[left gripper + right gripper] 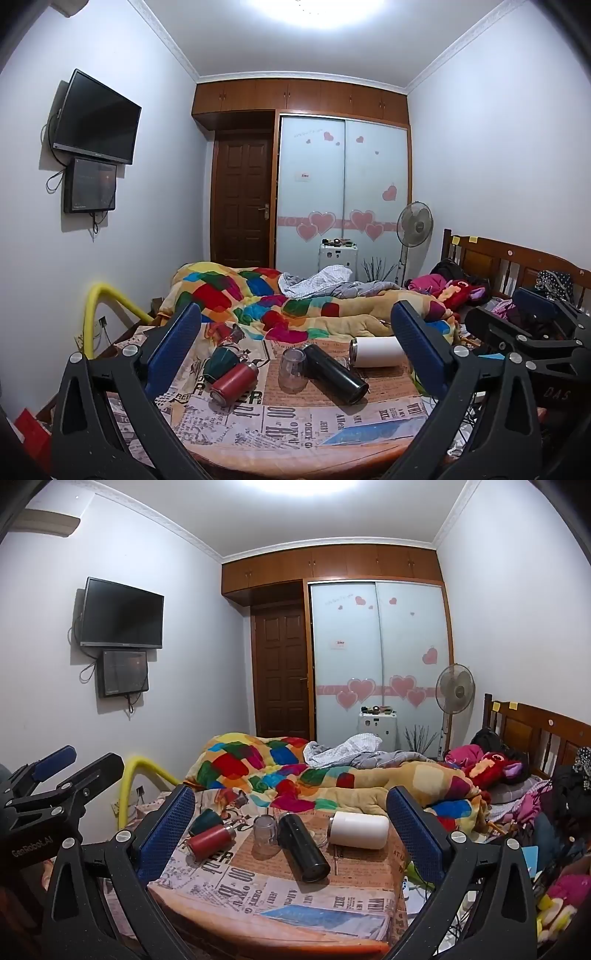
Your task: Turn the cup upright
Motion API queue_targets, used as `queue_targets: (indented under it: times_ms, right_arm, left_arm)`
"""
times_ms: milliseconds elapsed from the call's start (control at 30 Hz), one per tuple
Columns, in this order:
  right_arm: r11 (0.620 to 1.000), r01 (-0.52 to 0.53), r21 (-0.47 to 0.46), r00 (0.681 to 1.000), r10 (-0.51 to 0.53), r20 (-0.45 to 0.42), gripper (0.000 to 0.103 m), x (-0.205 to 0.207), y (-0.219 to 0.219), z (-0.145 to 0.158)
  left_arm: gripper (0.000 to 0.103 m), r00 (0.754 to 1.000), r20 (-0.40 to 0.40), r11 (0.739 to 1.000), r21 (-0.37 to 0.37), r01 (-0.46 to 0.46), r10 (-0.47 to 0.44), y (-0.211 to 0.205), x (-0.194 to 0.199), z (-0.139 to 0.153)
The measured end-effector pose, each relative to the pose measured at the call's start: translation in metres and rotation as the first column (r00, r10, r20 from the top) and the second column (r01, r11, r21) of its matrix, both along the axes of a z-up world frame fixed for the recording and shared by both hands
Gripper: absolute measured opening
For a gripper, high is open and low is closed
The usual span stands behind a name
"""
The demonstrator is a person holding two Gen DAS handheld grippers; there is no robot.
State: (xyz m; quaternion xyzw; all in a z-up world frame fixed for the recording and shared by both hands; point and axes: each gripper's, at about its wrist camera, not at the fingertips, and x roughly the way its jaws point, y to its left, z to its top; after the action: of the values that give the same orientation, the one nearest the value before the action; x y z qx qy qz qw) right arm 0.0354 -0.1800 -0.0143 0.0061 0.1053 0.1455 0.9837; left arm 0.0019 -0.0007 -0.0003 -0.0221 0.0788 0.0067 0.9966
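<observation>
Clear cup (293,369) seemingly standing mouth-down

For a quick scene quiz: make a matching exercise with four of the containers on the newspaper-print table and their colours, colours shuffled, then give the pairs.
Things:
1. Bottle lying farthest right, by the blanket
2. Long flask lying in the middle
3. Small cup just left of the flask
4. Bottle lying at the left, in front of the green cup

Colours:
A. red
B. clear
C. white
D. black

Pairs: 1-C, 2-D, 3-B, 4-A
</observation>
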Motion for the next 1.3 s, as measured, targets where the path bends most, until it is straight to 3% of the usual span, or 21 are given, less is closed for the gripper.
queue_targets:
  times_ms: [1300]
  right_arm:
    - [1.000,-0.002,-0.018,1.000,0.002,-0.001,0.103,-0.001,0.007,-0.002]
  left_arm:
    - [0.103,1.000,0.014,1.000,0.012,-0.012,0.012,0.000,0.002,-0.009]
